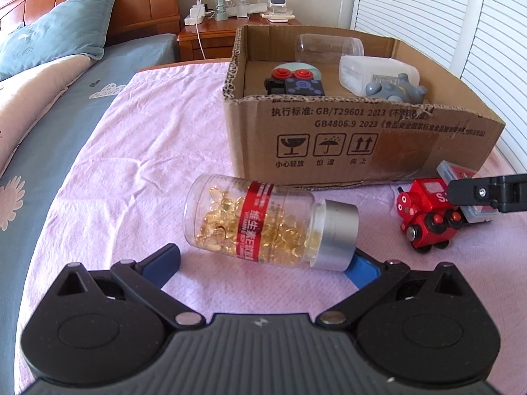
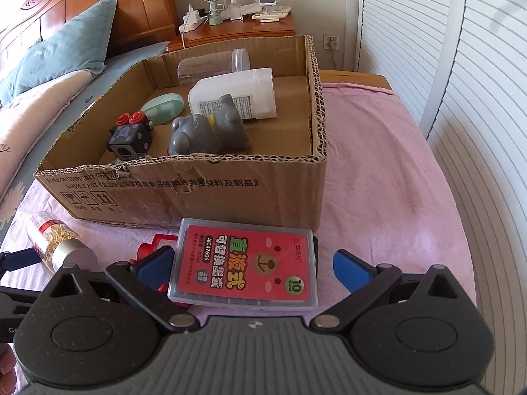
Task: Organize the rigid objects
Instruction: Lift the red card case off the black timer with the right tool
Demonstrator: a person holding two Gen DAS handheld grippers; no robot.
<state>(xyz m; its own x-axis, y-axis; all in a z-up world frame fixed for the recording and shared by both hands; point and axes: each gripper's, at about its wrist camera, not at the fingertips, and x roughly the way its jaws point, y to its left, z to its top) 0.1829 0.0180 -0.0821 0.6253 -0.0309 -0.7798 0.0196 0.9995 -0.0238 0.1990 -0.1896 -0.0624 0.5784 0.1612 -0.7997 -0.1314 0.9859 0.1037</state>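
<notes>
A clear bottle of golden capsules [image 1: 263, 220] with a red label and silver cap lies on its side on the pink cloth. My left gripper [image 1: 263, 265] is open, one finger on either side of the bottle. In the right wrist view a red flat plastic case [image 2: 243, 263] rests tilted on a red toy train [image 2: 154, 247]. My right gripper [image 2: 252, 268] stands open around the case, its left pad close to the case's edge. The train [image 1: 425, 217] and the right gripper's finger [image 1: 467, 192] also show in the left wrist view. The bottle [image 2: 56, 243] appears at the left.
An open cardboard box [image 1: 362, 151] [image 2: 197, 191] stands just behind, holding a grey animal toy [image 2: 207, 131], a white bottle [image 2: 237, 95], a clear jar [image 2: 210, 62], a black cube toy [image 2: 130, 135] and a mint oval case [image 2: 161, 108]. Bed left, nightstand behind, shutter doors right.
</notes>
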